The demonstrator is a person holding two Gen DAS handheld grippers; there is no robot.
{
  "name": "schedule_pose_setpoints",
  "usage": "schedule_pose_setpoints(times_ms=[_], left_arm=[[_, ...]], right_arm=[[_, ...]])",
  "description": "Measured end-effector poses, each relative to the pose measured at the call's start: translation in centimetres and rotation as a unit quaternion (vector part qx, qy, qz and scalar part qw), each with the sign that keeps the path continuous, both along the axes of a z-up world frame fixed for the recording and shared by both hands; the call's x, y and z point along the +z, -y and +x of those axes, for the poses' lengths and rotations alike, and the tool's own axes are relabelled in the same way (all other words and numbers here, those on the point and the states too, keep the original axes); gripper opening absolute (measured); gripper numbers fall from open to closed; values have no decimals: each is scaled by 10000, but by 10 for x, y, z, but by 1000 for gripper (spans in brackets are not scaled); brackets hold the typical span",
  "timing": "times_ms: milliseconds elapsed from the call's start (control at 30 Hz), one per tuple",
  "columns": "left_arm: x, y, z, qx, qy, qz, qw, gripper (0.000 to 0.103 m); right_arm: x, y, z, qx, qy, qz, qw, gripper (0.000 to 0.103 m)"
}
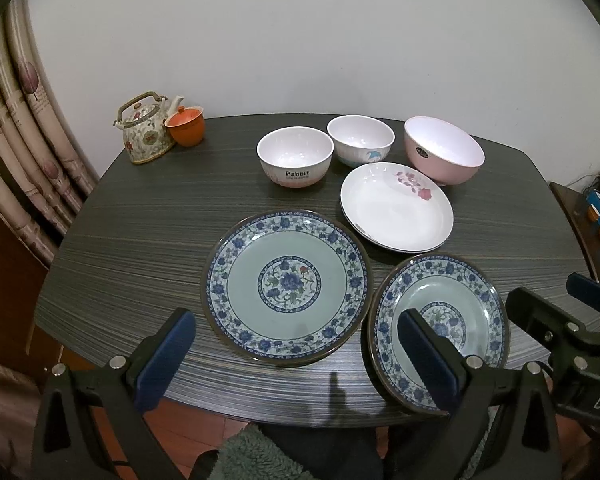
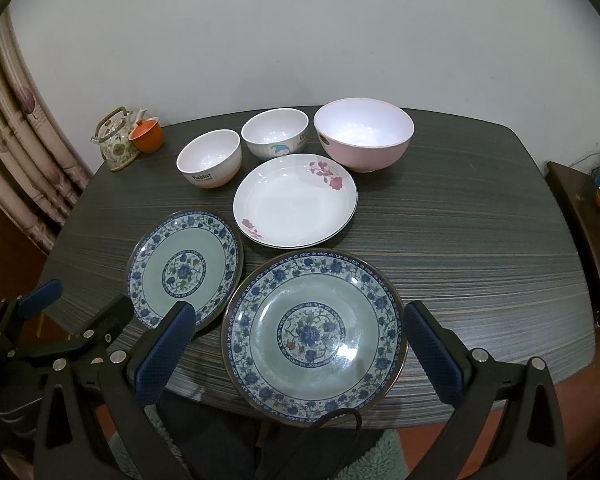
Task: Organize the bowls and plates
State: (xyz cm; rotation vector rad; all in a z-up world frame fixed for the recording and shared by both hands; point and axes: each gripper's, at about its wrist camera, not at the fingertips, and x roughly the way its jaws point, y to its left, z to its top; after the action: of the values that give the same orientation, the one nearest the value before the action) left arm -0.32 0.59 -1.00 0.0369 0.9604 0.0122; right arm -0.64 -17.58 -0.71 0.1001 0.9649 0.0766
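Observation:
Two blue-flowered plates lie side by side at the table's near edge: the left plate (image 1: pixel 286 292) (image 2: pixel 184 268) and the right plate (image 1: pixel 460 316) (image 2: pixel 314 334). Behind them sits a white plate with pink flowers (image 1: pixel 396 208) (image 2: pixel 296 200). Along the back stand a white "Rabbit" bowl (image 1: pixel 294 156) (image 2: pixel 208 158), a white bowl with a blue cartoon (image 1: pixel 360 140) (image 2: pixel 274 134) and a larger pink bowl (image 1: pixel 444 150) (image 2: pixel 364 138). My left gripper (image 1: pixel 300 356) (image 2: pixel 76 304) hovers open before the left plate. My right gripper (image 2: pixel 300 354) (image 1: pixel 556 296) is open before the right plate. Neither holds anything.
A floral teapot (image 1: pixel 144 132) (image 2: pixel 116 140) and an orange lidded cup (image 1: pixel 186 126) (image 2: pixel 148 136) stand at the back left corner of the dark wood-grain table (image 1: pixel 140 240) (image 2: pixel 480 240). Curtains (image 1: pixel 28 128) hang left; a low cabinet (image 2: pixel 580 208) stands right.

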Motion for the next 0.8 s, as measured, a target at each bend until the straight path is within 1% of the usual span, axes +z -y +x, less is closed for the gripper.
schedule_pose_setpoints(times_ms=[800], left_arm=[[-7, 2, 4, 36, -196, 58, 9998, 103]], right_arm=[[-4, 1, -1, -29, -39, 30, 10000, 102]])
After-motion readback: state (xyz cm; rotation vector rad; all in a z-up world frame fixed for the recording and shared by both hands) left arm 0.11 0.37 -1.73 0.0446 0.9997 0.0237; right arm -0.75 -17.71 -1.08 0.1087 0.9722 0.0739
